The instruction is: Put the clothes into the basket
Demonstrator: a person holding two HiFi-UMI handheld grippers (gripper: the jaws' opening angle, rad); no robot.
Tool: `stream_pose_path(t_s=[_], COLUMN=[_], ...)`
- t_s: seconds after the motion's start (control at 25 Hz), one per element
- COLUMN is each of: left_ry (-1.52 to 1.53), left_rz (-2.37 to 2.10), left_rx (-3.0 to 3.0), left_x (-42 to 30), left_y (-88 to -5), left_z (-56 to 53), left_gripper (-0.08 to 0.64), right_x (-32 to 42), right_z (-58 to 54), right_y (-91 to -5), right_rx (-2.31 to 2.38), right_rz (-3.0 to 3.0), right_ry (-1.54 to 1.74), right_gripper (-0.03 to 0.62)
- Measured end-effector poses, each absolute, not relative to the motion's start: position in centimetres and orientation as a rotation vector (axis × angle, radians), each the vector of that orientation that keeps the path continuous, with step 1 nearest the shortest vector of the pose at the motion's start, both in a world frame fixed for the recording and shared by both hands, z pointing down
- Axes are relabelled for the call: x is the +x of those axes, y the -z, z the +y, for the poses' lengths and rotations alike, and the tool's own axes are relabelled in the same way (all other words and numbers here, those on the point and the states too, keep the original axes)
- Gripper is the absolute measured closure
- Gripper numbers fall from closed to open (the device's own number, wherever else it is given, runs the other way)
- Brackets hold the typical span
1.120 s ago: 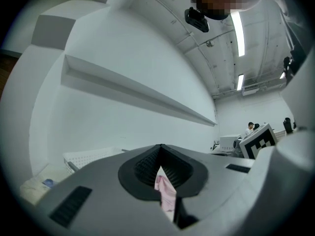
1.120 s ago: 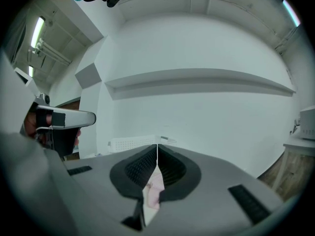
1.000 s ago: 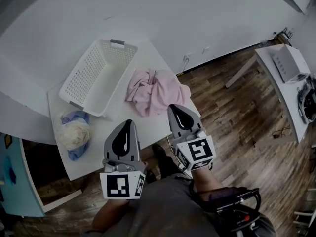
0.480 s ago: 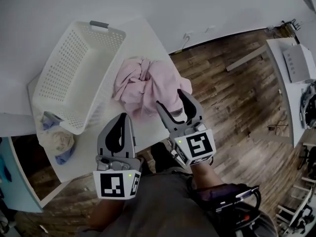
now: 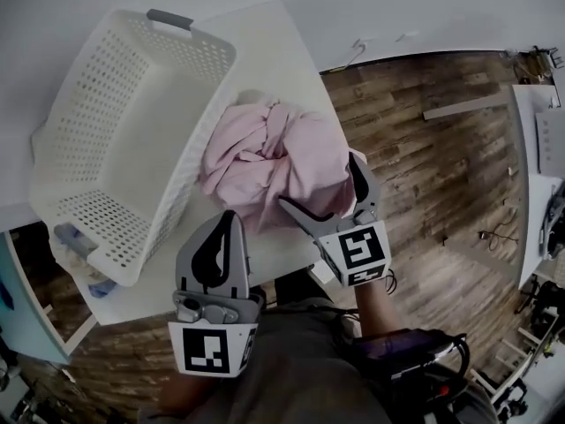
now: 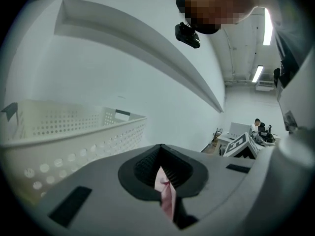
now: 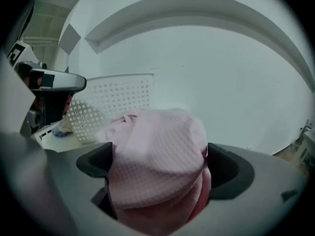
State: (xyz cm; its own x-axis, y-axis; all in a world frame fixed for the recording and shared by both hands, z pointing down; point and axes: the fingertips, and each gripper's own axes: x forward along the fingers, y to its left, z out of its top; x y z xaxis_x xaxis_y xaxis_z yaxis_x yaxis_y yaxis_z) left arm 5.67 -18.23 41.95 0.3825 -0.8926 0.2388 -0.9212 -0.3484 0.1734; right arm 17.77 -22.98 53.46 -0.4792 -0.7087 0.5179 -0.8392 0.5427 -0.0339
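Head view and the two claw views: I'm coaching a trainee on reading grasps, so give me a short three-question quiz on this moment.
1. True or false: the pink garment lies inside the basket.
2. What stands between the jaws of the right claw? A) nothing B) the pink garment C) the basket's rim
3. Fill in: the jaws of the left claw are ____.
Key: 1 false; it lies on the table beside the basket. 2 B; the jaws have just been opening and stand wide around it. 3 shut.
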Motion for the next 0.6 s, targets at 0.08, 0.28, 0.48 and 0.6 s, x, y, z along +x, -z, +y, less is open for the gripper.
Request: stream_pose_path(t_s=[0.08,0.28,0.48,0.6], left_ry=[-0.168,-0.199,-0.202,-0.211], left_rz=[-1.602,-1.597,-1.604,-1.620], left_rx=[2.352,2.283,2.263,2.251], left_x=[5.6,5.5,5.7,5.8], left_y=[-42.7,-44.2,-44.5,-44.4], left_z=[-18.9,-19.7,-19.8,-19.6], left_gripper=[0.552,0.552,0.552,0.552], right_x=[17.6,17.3,17.3,17.4], right_z=[-23.5,-24.5,-25.0,-25.0], right_y=[-55.1,-57.8,-58.4,-58.2], right_rx=[1.207,1.125,1.102,1.112], right_rz=[-2.310,-2.238,-2.231,-2.243], right_ry=[-0.420,-0.409,-0.361,-0.332], right_gripper=[0.004,0.003,0.028,0.122])
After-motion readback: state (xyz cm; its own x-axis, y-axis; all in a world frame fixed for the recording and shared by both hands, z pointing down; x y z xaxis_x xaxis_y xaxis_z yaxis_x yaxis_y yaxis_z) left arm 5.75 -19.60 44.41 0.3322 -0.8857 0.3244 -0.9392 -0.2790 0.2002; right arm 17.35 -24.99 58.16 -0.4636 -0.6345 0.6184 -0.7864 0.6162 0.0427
